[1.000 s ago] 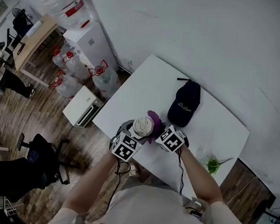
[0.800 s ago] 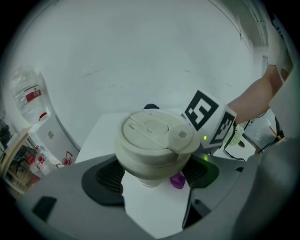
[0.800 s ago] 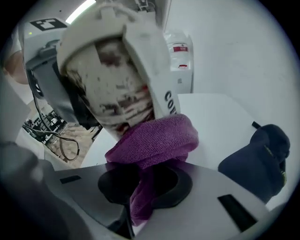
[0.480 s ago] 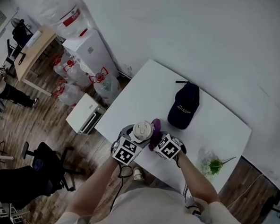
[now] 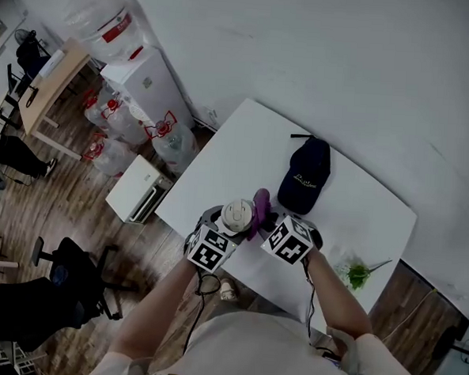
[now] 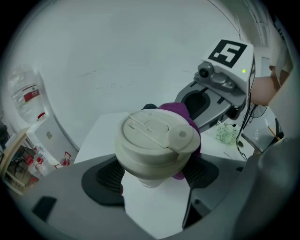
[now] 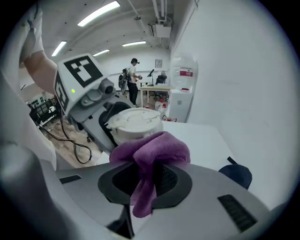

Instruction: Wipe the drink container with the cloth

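1. In the lower centre of the head view, the left tool (image 6: 152,177) is clamped on the drink container (image 6: 153,140). The container is a pale cup with a lid, and the 2 pads press on opposite sides below the lid.
2. Just to its right, the right tool (image 7: 146,180) is closed on a purple cloth (image 7: 152,147). The bunched cloth stands out above the pads and a tail hangs below them.
3. The cloth lies against the container's side, under the lid's rim.
4. Both sit over the near edge of the white table (image 5: 237,147). Whether the container's base rests on it cannot be told.
5. Further up the table, right of centre, lies a dark cap (image 5: 306,175). A green sprig (image 5: 357,274) lies at the table's lower right.
6. At upper left, beyond the table, a water dispenser (image 5: 150,71) stands with water bottles (image 5: 174,135) beside it.
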